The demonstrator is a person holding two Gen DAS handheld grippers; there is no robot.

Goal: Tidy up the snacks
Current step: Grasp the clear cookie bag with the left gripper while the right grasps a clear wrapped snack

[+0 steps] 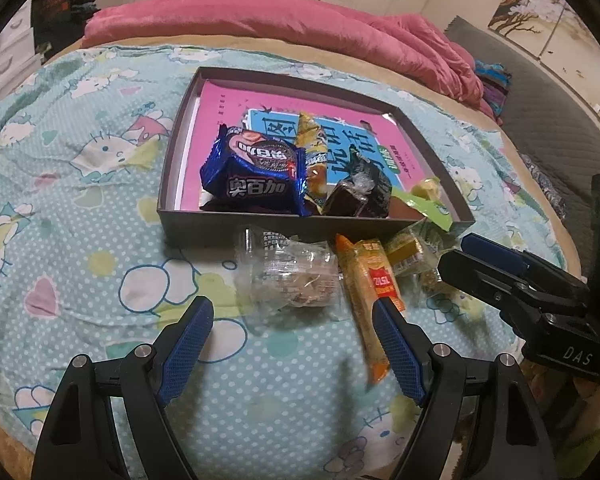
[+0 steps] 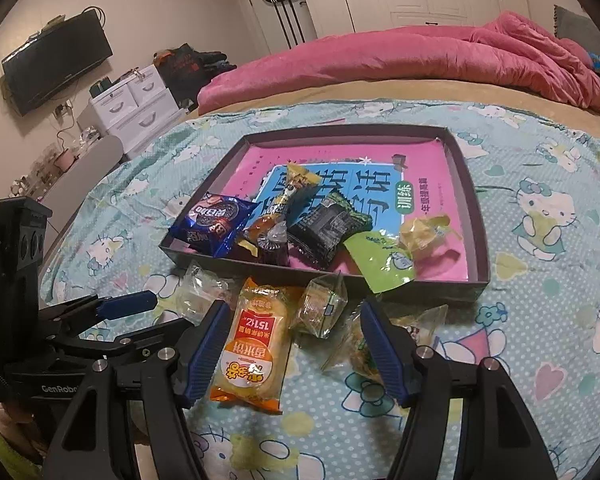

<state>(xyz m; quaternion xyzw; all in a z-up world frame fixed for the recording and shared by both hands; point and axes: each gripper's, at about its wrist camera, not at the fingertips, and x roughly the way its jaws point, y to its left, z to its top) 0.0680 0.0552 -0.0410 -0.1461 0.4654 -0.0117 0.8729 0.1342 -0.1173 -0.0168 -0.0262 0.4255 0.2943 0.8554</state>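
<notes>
Four light, crinkly snack packets, the orange rice-cracker packet (image 2: 256, 344) among them, lie on the bed just before the tray (image 2: 476, 216), best pinched across their soft middles, while the left tool (image 1: 292, 320) and right tool (image 2: 292, 332) gape empty.

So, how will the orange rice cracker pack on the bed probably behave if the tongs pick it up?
The orange rice cracker pack looks puffy and air-filled, so probably light. Its glossy film may slip between the pads and crinkle. The crackers inside seem brittle, so a hard squeeze could break them. It lies flat on the soft bedsheet, so rolling seems unlikely.
</notes>
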